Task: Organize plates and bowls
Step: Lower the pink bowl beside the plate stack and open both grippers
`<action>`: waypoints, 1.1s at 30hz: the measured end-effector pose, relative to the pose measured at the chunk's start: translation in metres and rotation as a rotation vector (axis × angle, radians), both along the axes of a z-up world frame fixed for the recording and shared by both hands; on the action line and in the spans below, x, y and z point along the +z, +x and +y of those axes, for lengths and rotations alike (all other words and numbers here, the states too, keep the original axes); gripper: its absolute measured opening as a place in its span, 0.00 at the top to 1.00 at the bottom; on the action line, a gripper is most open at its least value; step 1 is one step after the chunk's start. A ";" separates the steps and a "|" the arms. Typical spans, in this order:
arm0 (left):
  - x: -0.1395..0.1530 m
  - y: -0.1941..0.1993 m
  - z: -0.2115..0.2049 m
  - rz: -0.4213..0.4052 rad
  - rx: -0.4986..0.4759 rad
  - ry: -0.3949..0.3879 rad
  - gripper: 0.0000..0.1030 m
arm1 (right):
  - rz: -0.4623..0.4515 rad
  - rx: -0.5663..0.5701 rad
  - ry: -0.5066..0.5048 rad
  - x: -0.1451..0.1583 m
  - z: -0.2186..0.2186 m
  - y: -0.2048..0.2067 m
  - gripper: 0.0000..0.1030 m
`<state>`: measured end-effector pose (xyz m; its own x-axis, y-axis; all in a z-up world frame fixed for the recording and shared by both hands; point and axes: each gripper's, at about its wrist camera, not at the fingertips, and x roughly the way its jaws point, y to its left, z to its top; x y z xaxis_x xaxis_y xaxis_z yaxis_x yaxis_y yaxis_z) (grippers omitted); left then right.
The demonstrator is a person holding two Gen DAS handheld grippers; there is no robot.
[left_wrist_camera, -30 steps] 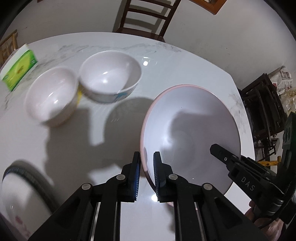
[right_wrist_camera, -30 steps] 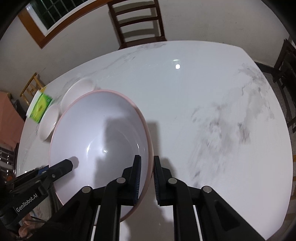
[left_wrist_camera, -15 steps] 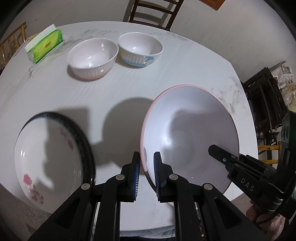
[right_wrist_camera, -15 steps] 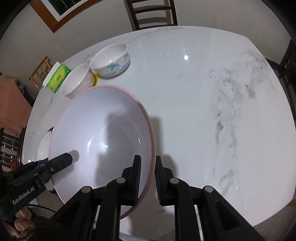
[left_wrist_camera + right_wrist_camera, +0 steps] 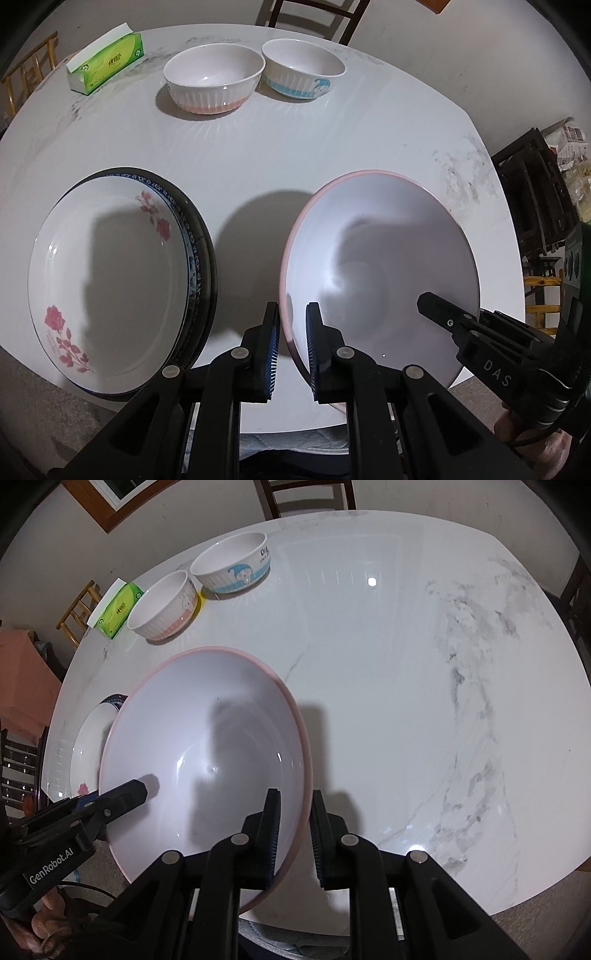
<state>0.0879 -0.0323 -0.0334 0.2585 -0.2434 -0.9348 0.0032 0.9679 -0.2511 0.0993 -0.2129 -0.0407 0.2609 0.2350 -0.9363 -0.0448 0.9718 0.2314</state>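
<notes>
The pink-rimmed plate (image 5: 380,266) is held over the near part of the tabletop (image 5: 295,147), gripped on both sides. The left gripper (image 5: 291,332) pinches the plate's left rim between its narrowly set fingers (image 5: 271,343), and the right gripper (image 5: 295,827) clamps the opposite rim the same way, one finger inside the plate and one outside. The plate looks tilted, with its shadow falling on the tabletop to its left. Just left of it a rose plate (image 5: 110,280) sits on a dark-rimmed plate (image 5: 201,236), at the tabletop's near edge. Toward the far side stand two bowls close beside each other: a pink-based bowl (image 5: 214,81) and a blue-patterned bowl (image 5: 303,70). A green tissue box (image 5: 107,59) lies to the left of them. A chair (image 5: 314,14) stands beyond the tabletop.
</notes>
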 end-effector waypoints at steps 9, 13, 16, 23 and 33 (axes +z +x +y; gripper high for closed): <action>-0.012 -0.001 0.003 0.020 -0.001 -0.008 0.89 | 0.014 -0.004 -0.006 -0.007 0.001 -0.002 0.83; -0.017 -0.001 0.002 0.027 -0.003 -0.008 0.89 | 0.014 -0.004 0.005 -0.009 0.003 0.000 0.83; -0.017 0.000 0.002 0.027 -0.001 -0.012 0.89 | 0.005 -0.001 -0.006 -0.008 0.003 0.000 0.82; -0.018 0.001 0.001 0.025 -0.006 -0.013 0.89 | -0.005 -0.006 -0.020 -0.005 0.002 0.001 0.82; -0.015 0.001 0.002 0.014 -0.013 -0.035 0.88 | -0.007 0.000 -0.017 -0.004 -0.002 0.002 0.71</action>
<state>0.0886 -0.0305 -0.0485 0.2419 -0.2793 -0.9292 0.0124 0.9585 -0.2849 0.1014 -0.2144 -0.0447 0.2677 0.2191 -0.9383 -0.0467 0.9756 0.2145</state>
